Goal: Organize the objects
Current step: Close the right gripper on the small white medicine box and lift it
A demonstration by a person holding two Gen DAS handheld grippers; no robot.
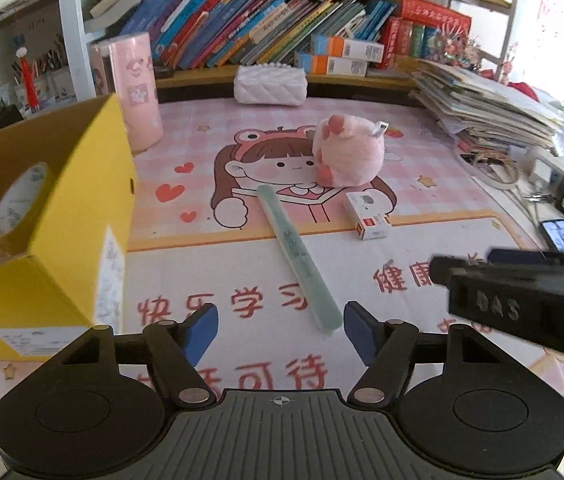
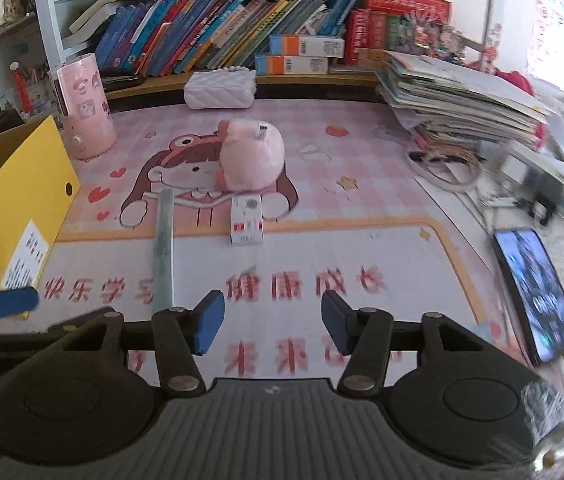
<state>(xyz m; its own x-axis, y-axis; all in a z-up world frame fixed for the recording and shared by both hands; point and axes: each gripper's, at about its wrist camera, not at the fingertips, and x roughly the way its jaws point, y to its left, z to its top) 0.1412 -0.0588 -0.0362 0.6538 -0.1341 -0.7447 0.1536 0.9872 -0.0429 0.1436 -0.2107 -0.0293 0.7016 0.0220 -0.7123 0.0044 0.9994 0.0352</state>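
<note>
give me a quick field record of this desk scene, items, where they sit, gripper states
surface: pink cartoon desk mat
loose items: pale green stick, lying flat; pink plush toy behind it; small white box in front of the plush
container: yellow box, left of the mat, open, roll of tape inside
left gripper: open, holding nothing, near end of the stick between its fingers
right gripper: open, holding nothing

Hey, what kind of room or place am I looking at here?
Most likely a child's study desk at home. A pink cartoon desk mat covers the top, a shelf of leaning books runs along the back, and a pink plush toy sits on the mat.
</note>
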